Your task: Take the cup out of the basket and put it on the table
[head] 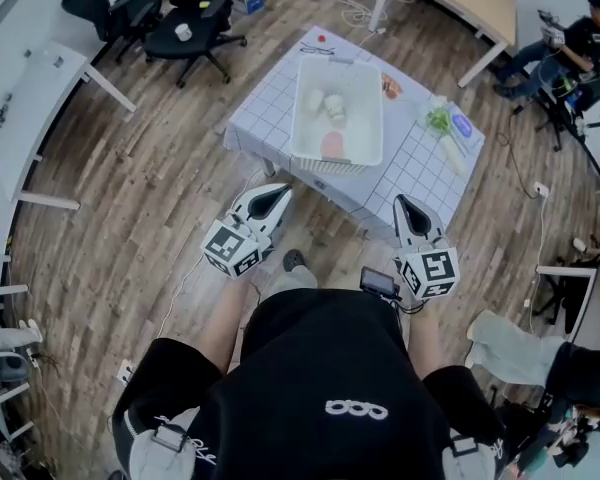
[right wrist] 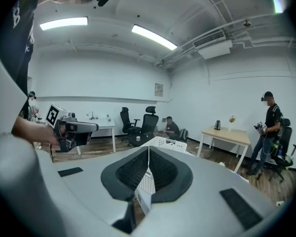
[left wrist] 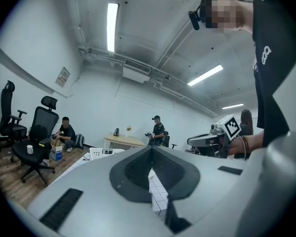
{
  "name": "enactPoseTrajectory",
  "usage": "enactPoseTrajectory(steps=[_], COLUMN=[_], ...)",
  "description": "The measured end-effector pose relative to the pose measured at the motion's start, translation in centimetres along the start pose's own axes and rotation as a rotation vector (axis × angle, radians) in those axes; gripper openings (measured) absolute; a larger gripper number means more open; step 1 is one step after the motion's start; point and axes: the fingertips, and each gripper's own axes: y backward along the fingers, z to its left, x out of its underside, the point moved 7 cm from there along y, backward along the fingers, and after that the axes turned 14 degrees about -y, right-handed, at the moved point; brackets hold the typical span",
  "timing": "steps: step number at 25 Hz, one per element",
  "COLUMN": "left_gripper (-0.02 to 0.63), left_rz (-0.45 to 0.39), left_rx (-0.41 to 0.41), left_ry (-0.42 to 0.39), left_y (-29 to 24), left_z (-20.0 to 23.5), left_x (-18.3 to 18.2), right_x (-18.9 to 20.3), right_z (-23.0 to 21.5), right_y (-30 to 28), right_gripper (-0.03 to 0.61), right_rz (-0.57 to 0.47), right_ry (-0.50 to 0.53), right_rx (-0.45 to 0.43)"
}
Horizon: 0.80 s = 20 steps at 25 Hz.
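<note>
You hold the left claw (head: 278, 196) and right claw (head: 404, 206) side by side, both closed and empty (tips forward). Beyond them, the cup (head: 334, 106) sits in the basket (head: 298, 118) on the table (head: 260, 108).

Black T-shirt (head: 320, 353) with white logo (head: 355, 409); grey-white left tongs (head: 283, 192) and right tongs (head: 401, 202) with square-marker cubes (head: 235, 249).

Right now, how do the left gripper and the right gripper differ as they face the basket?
The left gripper sits off the near left corner of the basket; the right gripper sits off its near right. The right gripper view has the basket just ahead of the jaws; the left gripper view has it to the left of the jaws. Both are shut and empty.
</note>
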Motion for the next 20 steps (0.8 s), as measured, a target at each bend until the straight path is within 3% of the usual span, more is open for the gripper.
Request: enactPoseTrajectory(steps=[11,20], left_gripper=[0.008,0.008], left_rz=[0.016,0.043], left_rx=[0.022,-0.004], left_ry=[0.006,-0.010], left_y=[-2.0,-4.8], left_z=[3.3,6.9], left_x=[1.0,1.0], right_x=[0.0,-1.5], right_z=[-2.6,-4.2], right_y=[-4.0,-11.3], right_gripper=[0.023,0.025], right_rz=[0.055,0.055], right_ry=[-0.001,-0.001], right_rx=[0.036,-0.036])
